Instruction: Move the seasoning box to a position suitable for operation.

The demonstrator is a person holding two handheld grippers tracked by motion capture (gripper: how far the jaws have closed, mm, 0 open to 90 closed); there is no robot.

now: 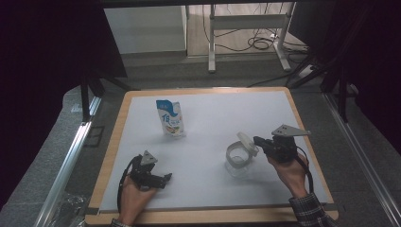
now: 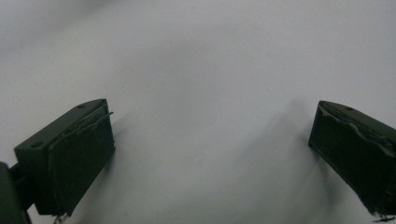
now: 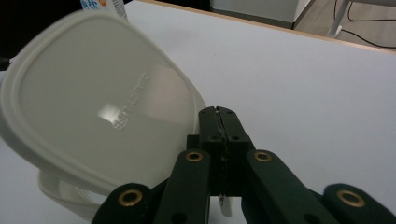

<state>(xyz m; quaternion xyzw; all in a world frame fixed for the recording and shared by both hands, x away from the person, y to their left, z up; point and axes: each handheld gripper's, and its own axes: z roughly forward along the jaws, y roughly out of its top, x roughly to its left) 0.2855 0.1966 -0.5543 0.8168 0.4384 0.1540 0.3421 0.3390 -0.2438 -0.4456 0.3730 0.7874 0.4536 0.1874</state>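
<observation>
At right, your right gripper (image 1: 257, 140) is pinching the lid (image 3: 100, 109) off the tub (image 1: 238, 158) — left gripper (image 2: 210, 154) idling wide — lift it clear next.

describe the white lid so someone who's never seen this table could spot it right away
Start at the white-topped table and go to its right half, where a clear round container stands. The white lid is tilted up at that container's rim, next to the right tool. Unlike the blue-and-white pouch standing farther back, it is plain, flat and rounded.

Left gripper (image 2: 212, 154) agape, right gripper (image 3: 219, 114) seemingly clamped
</observation>
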